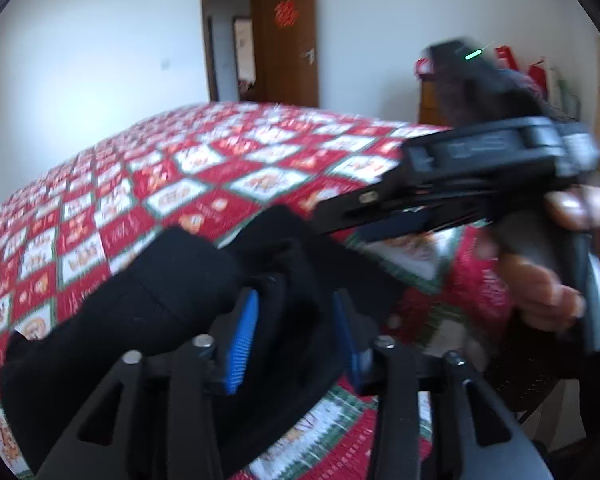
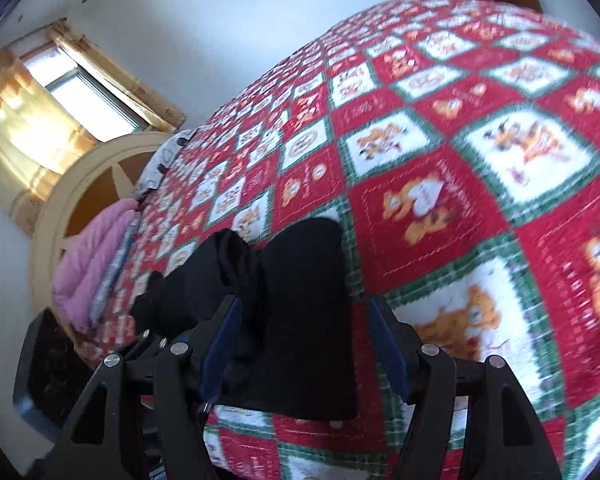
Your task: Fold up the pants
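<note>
Pants (image 1: 148,304), black and bunched on your quilted bed (image 1: 204,184), lie between both tongs, left tongs (image 1: 296,332) and right tongs (image 2: 304,344), each standing apart.

The pants (image 1: 148,304) are partly hidden behind the left gripper (image 1: 298,336), and whether cloth is pinched cannot be told. The right gripper (image 1: 480,176) above them is blurred.

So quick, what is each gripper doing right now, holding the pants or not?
Left gripper: jaws open, black pants between them, not gripped.
Right gripper: jaws open around the pants, not gripped.
</note>
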Tool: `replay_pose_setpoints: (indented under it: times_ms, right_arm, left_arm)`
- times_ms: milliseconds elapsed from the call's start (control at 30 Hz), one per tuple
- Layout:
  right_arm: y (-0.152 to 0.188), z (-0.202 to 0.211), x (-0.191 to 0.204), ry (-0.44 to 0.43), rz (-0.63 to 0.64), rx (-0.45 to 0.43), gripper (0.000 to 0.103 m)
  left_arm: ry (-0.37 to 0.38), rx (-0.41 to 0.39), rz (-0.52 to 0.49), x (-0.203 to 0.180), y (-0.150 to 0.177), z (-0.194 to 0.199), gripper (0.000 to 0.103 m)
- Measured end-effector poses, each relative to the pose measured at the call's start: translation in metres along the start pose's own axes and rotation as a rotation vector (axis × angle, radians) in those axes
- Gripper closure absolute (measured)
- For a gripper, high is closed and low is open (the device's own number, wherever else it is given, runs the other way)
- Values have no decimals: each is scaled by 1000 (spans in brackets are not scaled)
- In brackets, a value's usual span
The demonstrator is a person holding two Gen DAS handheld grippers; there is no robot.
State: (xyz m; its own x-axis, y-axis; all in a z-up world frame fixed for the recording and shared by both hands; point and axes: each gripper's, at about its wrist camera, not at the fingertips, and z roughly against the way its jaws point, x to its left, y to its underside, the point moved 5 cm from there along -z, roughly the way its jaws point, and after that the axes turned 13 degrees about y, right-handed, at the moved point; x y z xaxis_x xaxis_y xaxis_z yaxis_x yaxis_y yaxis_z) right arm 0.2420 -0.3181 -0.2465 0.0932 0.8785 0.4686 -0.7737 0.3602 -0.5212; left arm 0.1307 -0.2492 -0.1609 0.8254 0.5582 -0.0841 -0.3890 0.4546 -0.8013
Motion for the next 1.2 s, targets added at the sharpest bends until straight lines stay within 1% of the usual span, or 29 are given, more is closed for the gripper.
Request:
replay_pose_setpoints:
  times_ms: [33,67,100,133,200,233,333,400,433,467,500,600,667,700,733,767,800,900,933,967,1033,1067,1100,1167,1200]
  right_arm:
    - [1,-1,1,-35,-21,12,33]
    - [2,-2,3,-70,-34,20,30]
    - [3,-2,5,-89,-38,22,30]
    - [4,-3,8,-91,-32,19,30]
    - [6,-5,13,-75,-11,18,30]
    - [8,-7,17,-68,0,14,30]
    - [11,-12,27,-45,35,8,30]
    - [12,-14,39,-20,83,-11,30]
    - [14,-12,43,-6,109,-23,30]
    - [14,-13,48,14,139,-35,29]
    - [16,-12,48,32,162,-46,29]
    - [17,-4,58,140,244,-146,29]
    - [15,10,66,187,294,-245,29]
    - [15,21,76,210,348,-318,29]
    - [16,23,82,233,387,-343,29]
    - [17,21,87,258,422,-345,29]
    - [18,14,92,271,443,-325,29]
    - [25,-14,93,274,451,-220,29]
    - [30,-24,92,280,477,-170,30]
    - [34,-27,90,293,491,-157,37]
    - [36,-29,86,308,493,-142,46]
    - [35,-28,84,291,483,-126,52]
    - [34,-28,81,271,470,-115,56]
    - [35,-29,78,225,442,-88,72]
    - [36,-29,78,213,433,-82,76]
  left_arm:
    - [-16,-23,-28,-5,-1,9,35]
    - [-37,-53,-54,-8,0,19,28]
    - [-51,-71,-68,-11,1,24,24]
    - [-68,-83,-79,-11,4,31,24]
    - [-105,-94,-59,-4,12,42,24]
    - [-129,-107,-16,7,18,50,24]
    - [-177,-111,99,37,29,57,24]
    - [-238,-121,172,59,40,67,24]
    - [-251,-126,194,64,44,69,24]
    - [-266,-134,241,74,50,74,24]
    - [-265,-141,273,80,54,77,24]
    - [-289,-154,317,88,64,79,24]
    - [-298,-154,334,91,69,79,24]
    - [-294,-151,341,93,71,78,24]
    - [-295,-148,344,93,72,77,24]
    - [-298,-145,343,93,73,75,24]
    - [-298,-143,339,93,73,75,24]
    - [-309,-150,329,93,75,80,24]
    - [-314,-155,335,95,75,81,24]
    - [-314,-159,344,97,77,82,24]
    - [-312,-164,367,102,80,84,24]
    - [-313,-167,377,105,81,85,24]
    - [-316,-169,386,107,83,86,24]
    - [-323,-172,400,110,86,87,24]
    - [-324,-175,408,112,88,89,24]
